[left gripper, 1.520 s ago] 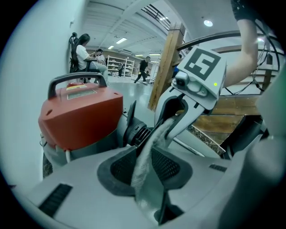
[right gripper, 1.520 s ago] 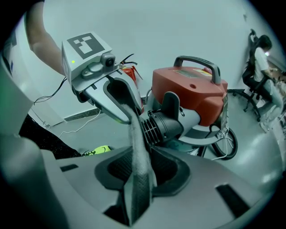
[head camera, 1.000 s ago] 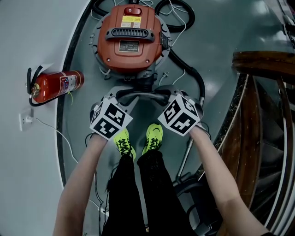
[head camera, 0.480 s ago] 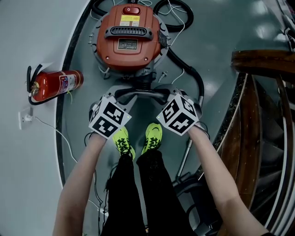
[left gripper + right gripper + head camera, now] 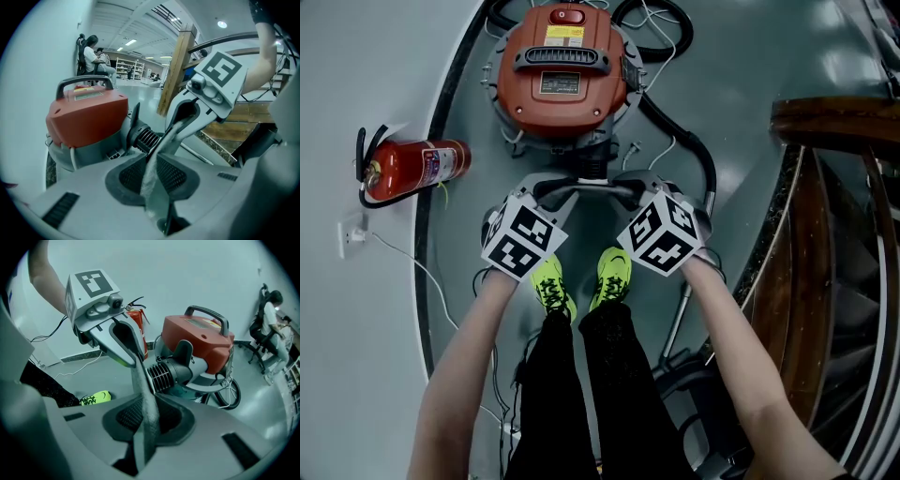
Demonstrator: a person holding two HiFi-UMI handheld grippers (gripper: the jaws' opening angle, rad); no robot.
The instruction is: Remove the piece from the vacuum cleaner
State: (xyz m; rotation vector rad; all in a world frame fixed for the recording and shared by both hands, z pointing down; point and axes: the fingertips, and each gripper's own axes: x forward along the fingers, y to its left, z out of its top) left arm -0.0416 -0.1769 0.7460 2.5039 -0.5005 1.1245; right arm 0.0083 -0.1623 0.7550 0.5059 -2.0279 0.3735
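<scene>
A red canister vacuum cleaner [image 5: 562, 80] stands on the floor in front of my feet. A curved grey bar [image 5: 581, 189] sits at its near side, by the black ribbed coupling [image 5: 143, 137]. My left gripper [image 5: 546, 199] grips the bar's left end and my right gripper [image 5: 637, 195] its right end. In the left gripper view the bar [image 5: 157, 154] runs from between my jaws up to the right gripper [image 5: 187, 117]. The right gripper view mirrors this: the bar [image 5: 143, 390] leads to the left gripper [image 5: 124, 341]. Both pairs of jaws are closing, with their pads against the bar.
A red fire extinguisher [image 5: 412, 172] lies on the floor to the left, near a wall socket with a cable [image 5: 352, 242]. A black hose [image 5: 694, 159] curves round the vacuum's right. A wooden stair rail [image 5: 834, 127] stands at right. Seated people [image 5: 96, 56] are far off.
Both grippers stay on the grey bar. The whole scene has slid slightly upward in the head view; nothing else has visibly moved.
</scene>
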